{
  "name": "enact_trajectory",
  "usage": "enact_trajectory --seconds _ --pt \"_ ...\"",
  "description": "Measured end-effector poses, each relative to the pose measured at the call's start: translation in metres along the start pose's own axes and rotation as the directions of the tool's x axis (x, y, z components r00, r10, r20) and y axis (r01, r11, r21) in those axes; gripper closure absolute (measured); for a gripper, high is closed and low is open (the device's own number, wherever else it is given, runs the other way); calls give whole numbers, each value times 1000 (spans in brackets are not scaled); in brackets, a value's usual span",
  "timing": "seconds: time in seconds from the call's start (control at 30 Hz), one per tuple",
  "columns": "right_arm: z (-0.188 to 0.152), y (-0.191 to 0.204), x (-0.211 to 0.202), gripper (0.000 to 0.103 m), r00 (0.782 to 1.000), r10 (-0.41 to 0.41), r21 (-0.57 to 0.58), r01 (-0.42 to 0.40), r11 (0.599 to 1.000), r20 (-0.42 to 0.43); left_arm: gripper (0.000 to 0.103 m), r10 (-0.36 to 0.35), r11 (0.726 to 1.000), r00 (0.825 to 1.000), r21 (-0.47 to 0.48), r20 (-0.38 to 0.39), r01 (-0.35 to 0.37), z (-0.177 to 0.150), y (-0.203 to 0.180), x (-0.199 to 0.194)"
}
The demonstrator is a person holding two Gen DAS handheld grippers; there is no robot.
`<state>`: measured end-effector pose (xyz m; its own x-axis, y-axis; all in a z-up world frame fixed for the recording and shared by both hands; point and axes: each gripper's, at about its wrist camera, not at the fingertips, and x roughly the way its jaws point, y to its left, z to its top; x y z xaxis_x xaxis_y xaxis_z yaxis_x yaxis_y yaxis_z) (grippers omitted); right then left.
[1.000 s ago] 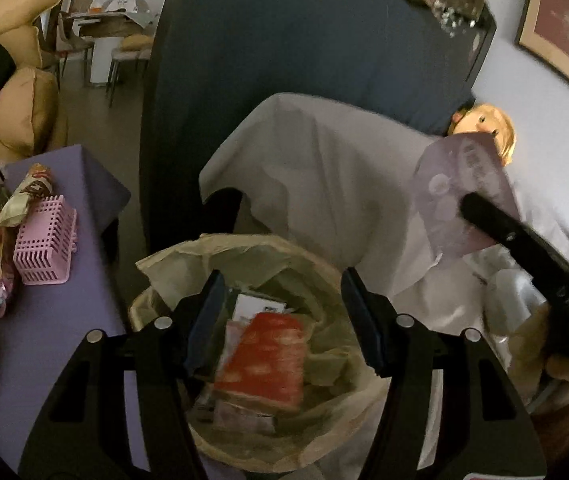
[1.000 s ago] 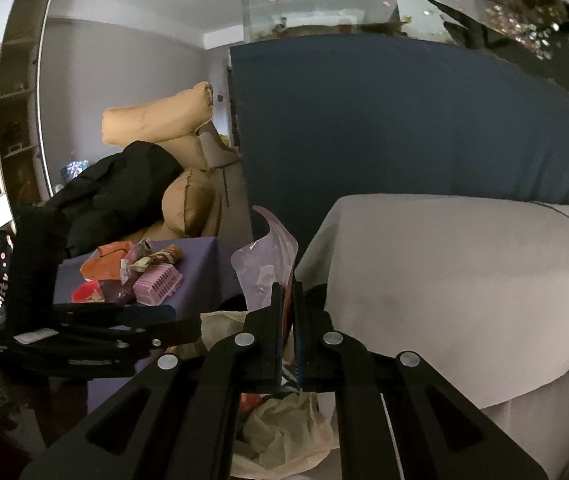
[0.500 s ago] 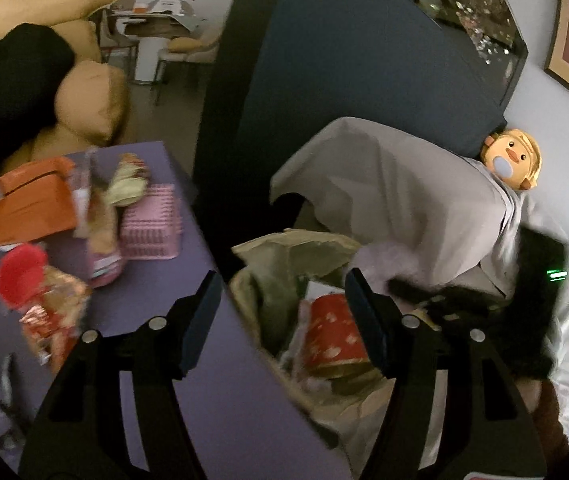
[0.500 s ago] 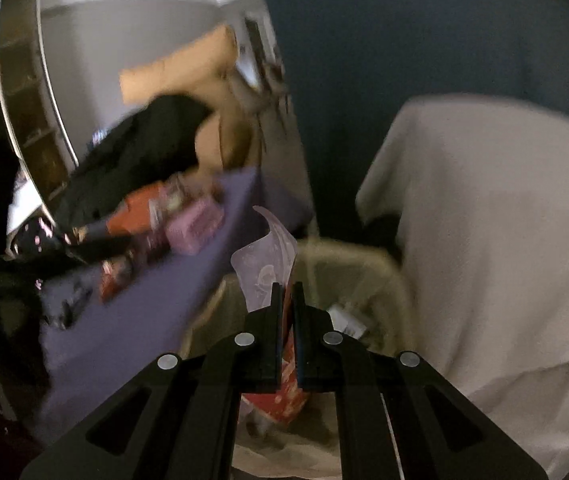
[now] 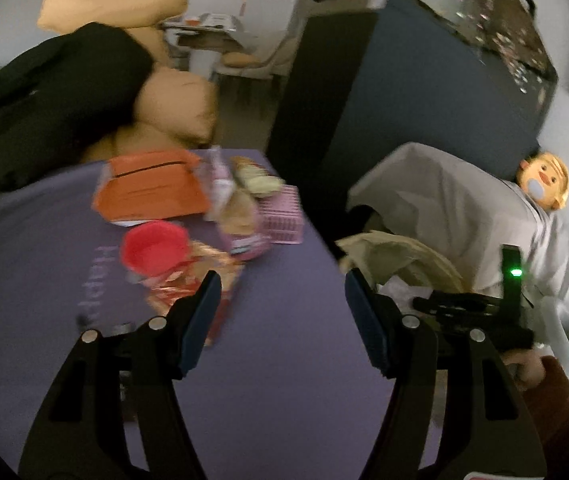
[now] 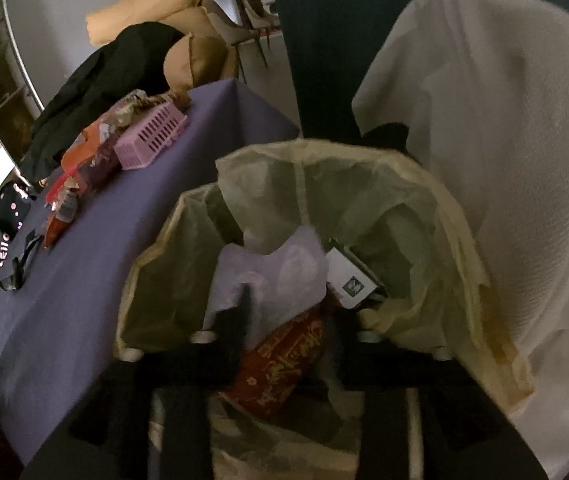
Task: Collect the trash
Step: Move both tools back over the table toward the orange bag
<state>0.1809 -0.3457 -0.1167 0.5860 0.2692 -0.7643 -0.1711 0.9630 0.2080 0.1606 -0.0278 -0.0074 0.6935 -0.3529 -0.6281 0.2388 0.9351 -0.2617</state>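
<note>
- Currently, left wrist view: left gripper [image 5: 279,294] in the lower centre of the frame, jaws spread wide, nothing between them, over the purple tablecloth [image 5: 276,392].
- Upper-middle of that frame holds a cluster on the cloth: orange packet [image 5: 150,192], red cup [image 5: 152,246], crinkled red-gold wrapper [image 5: 182,286], pink basket [image 5: 282,218]. All blurred; edges overlap, exact contact unclear.
- Right of centre: bin with a pale yellow liner [image 5: 400,254], just beside the table edge. Right gripper body with a green light [image 5: 516,273] sits in front of it.
- Duck-faced toy [image 5: 544,184] at far right, on grey-white sheeting.
- Right wrist view: right gripper [image 6: 284,320] low in the frame, over the bin mouth; fingers heavily blurred, so cannot tell whether spread or pressed together.
- Inside the liner [image 6: 364,184]: pale lilac plastic wrapper [image 6: 280,272] at centre, red printed packet [image 6: 280,364] below it, white card box [image 6: 350,280] to the right.
- Lilac wrapper lies on top of the other trash.
</note>
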Motion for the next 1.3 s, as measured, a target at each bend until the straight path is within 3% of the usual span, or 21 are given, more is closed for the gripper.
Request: enact_trajectory --seconds 0.33,0.43,0.63,1.03,1.2,1.3 --pt "27 26 -53 52 991 -3 -24 6 1000 136 42 118 992 992 -58 44 -115 -11 54 -27" --pt "33 49 -63 45 986 23 -84 -10 996 162 42 149 986 988 -82 39 -145 -17 71 -33" --pt "35 101 -63 45 987 82 -233 -47 971 139 42 175 977 984 -126 19 -171 -29 100 -43" --pt "37 163 -48 46 984 123 -316 -78 946 126 42 133 981 988 -129 -83 -143 -65 128 -37" --pt "40 176 -37 46 988 94 -325 -50 944 120 42 37 993 999 -111 -31 -41 -54 127 -38" --pt "43 176 -26 46 989 72 -301 -31 953 127 42 18 1000 999 -13 41 -18 -28 121 -33"
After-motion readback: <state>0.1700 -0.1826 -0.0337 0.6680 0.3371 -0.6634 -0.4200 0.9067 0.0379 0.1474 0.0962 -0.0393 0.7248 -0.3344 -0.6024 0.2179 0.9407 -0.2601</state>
